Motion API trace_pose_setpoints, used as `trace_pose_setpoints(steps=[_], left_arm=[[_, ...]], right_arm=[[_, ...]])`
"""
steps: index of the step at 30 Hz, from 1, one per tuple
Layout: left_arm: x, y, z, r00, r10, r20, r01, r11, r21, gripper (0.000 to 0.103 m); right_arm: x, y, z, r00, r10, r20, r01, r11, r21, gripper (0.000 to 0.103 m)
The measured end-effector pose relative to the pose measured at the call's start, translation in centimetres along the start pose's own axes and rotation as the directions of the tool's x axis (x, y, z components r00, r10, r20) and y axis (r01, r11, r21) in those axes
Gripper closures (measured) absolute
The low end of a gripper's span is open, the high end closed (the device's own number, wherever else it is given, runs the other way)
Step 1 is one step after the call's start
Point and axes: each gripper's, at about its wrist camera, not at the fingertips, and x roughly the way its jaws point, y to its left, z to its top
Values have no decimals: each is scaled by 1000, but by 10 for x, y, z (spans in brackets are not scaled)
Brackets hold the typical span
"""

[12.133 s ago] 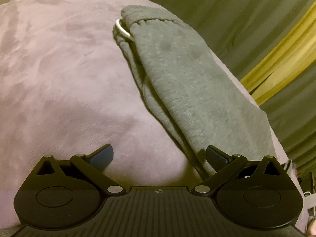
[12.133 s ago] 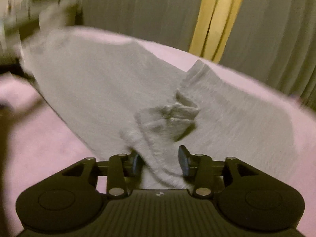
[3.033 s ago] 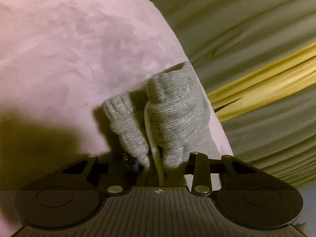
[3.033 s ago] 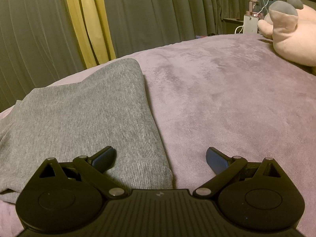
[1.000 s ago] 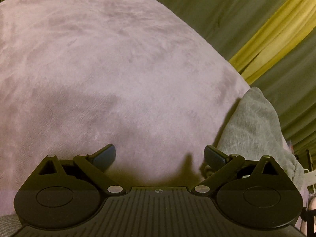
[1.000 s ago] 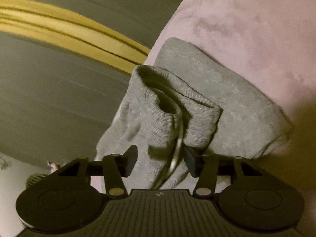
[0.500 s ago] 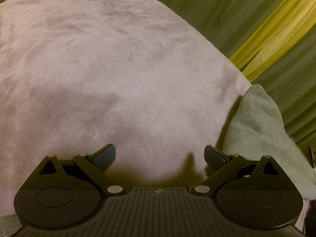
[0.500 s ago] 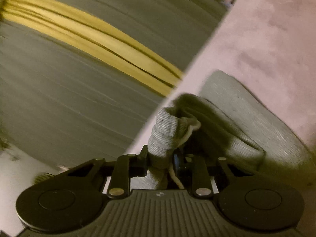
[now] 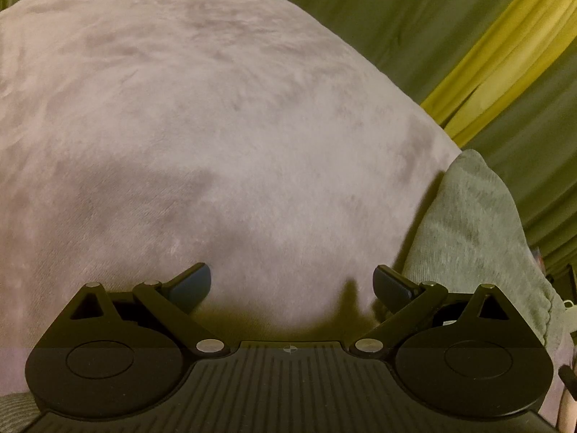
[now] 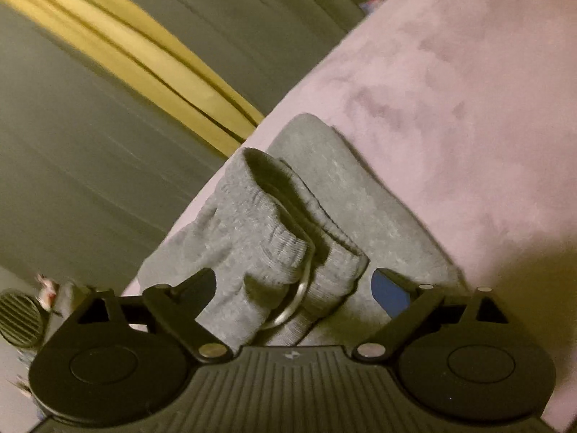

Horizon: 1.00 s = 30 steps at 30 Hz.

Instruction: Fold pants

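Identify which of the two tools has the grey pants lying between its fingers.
The right tool: the bunched waistband of the grey pants lies between its opening fingers, untouched. The left tool spans only pink blanket.

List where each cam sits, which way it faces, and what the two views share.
Left wrist: on the left gripper, angled down at the pink blanket; jaws wide, nothing between them; grey pants at right edge.
Right wrist: on the right gripper, angled down at the pants' ribbed waistband and white drawstring; jaws opening, waistband between them, pads clear of it.
Shared: pants, blanket, green curtain with yellow stripe.
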Motion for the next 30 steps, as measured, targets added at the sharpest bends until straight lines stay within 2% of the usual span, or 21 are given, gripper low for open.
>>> trace_pose_setpoints(steps=[2, 4, 7, 8, 10, 13, 19, 21, 22, 23, 25, 28, 30], left_arm=[[0, 0, 0, 1000, -1, 0, 1, 1000, 0, 2], [0, 0, 0, 1000, 0, 0, 0, 1000, -2, 2], [1, -1, -1, 1000, 8, -1, -8, 1000, 7, 2], [1, -2, -2, 1000, 11, -1, -11, 1000, 12, 2], [1, -2, -2, 1000, 15, -1, -15, 1000, 18, 2], [1, -3, -3, 1000, 20, 0, -20, 1000, 24, 2], [1, -5, -4, 1000, 28, 0, -28, 999, 32, 2], [1, -6, -4, 1000, 31, 0, -31, 999, 38, 2], [1, -7, -4, 1000, 31, 0, -31, 999, 38, 2], [0, -7, -4, 1000, 29, 1, -30, 999, 37, 2], [0, -6, -4, 1000, 25, 0, -25, 999, 36, 2], [-2, -5, -4, 1000, 1, 5, -1, 1000, 24, 2], [-7, -2, -3, 997, -81, 20, 81, 997, 12, 2]], right_arm=[[8, -2, 3, 1000, 15, -26, -14, 1000, 26, 14], [15, 3, 4, 999, -4, -41, 5, 1000, 7, 15], [12, 2, 3, 998, -45, -41, 43, 998, -46, 36], [10, 1, 3, 999, -35, -39, 32, 998, -55, 38], [9, -1, 0, 1000, -11, -26, 9, 997, -73, 40], [8, 4, -1, 1000, -19, -16, 18, 995, -102, 41], [-2, 15, 1, 999, 31, 22, -27, 991, -132, 50], [-4, 18, 1, 999, 43, 32, -38, 990, -136, 49], [-1, 19, 1, 999, 40, 27, -36, 990, -139, 43], [6, 18, 2, 999, 39, 11, -38, 991, -130, 28], [16, 12, 3, 999, 41, -21, -42, 996, -82, 17], [20, 7, 3, 998, 42, -42, -44, 998, -43, 17], [11, 10, 5, 996, 87, -17, -88, 995, -43, 18]])
